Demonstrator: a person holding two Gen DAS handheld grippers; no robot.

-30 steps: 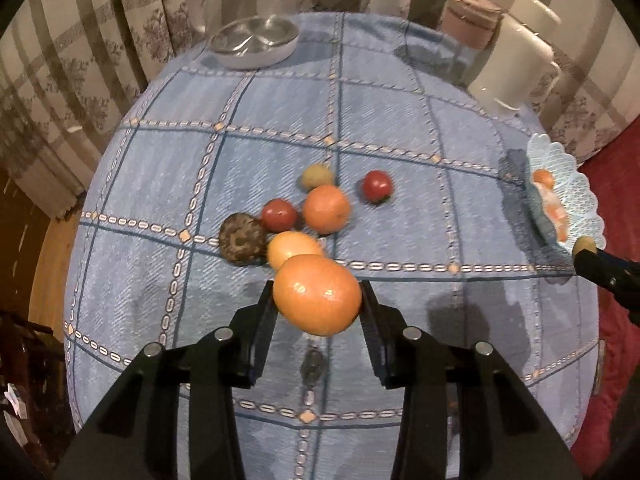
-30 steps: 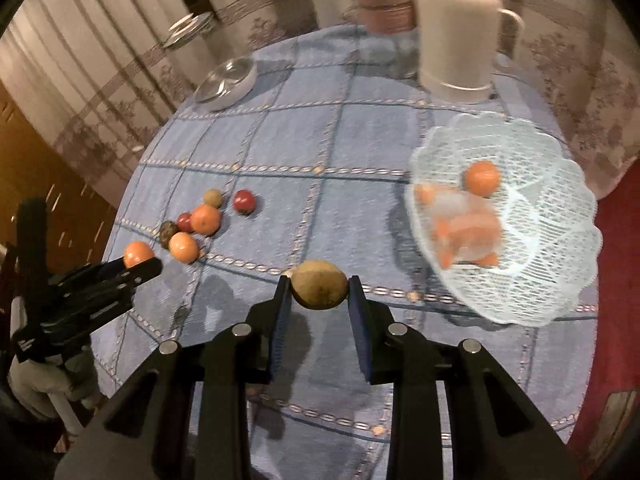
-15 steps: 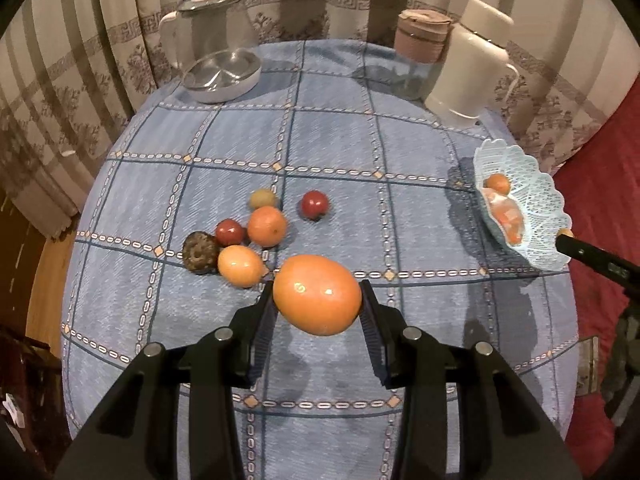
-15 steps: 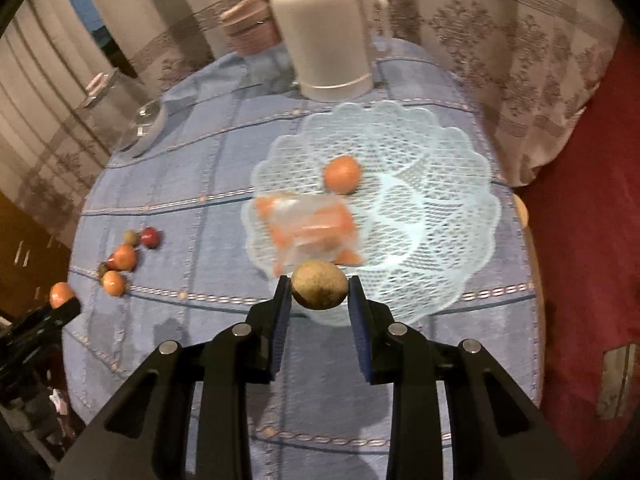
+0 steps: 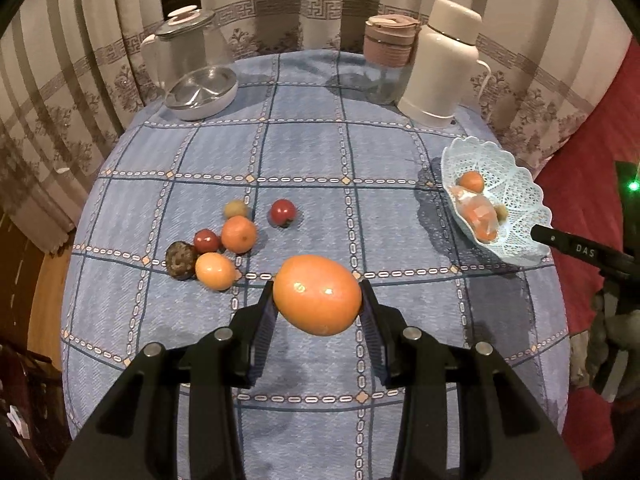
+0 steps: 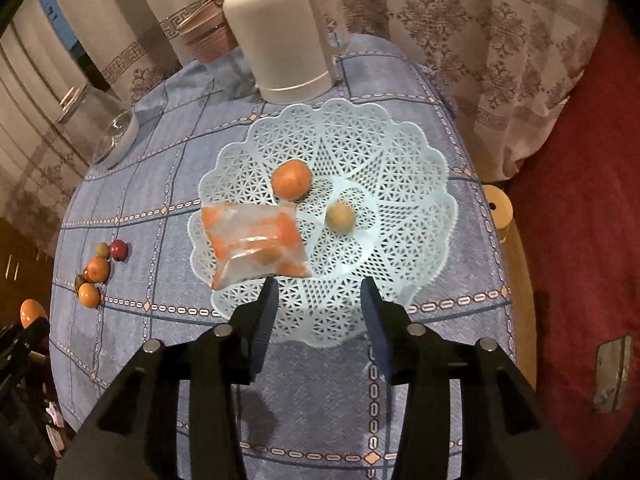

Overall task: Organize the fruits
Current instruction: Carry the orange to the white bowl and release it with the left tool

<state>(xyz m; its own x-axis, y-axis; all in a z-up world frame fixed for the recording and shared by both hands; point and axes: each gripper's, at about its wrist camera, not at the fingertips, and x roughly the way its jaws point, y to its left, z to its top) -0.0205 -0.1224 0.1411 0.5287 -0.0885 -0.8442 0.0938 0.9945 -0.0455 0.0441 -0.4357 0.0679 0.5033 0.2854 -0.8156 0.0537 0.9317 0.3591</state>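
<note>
Gripping a glossy oval orange (image 5: 317,294) in left claw (image 5: 317,300) above the tablecloth (image 5: 304,152), long axis crosswise between the fingers, right claw (image 6: 319,304) spread empty over basket (image 6: 420,184).

Loose fruits (image 5: 224,244) left of basket (image 5: 520,200) on table (image 5: 320,152)

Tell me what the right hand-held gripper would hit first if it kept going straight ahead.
Probably the white lace basket: the open right hand-held gripper points into it, the small yellowish fruit roughly ahead. Depth is unclear.
</note>
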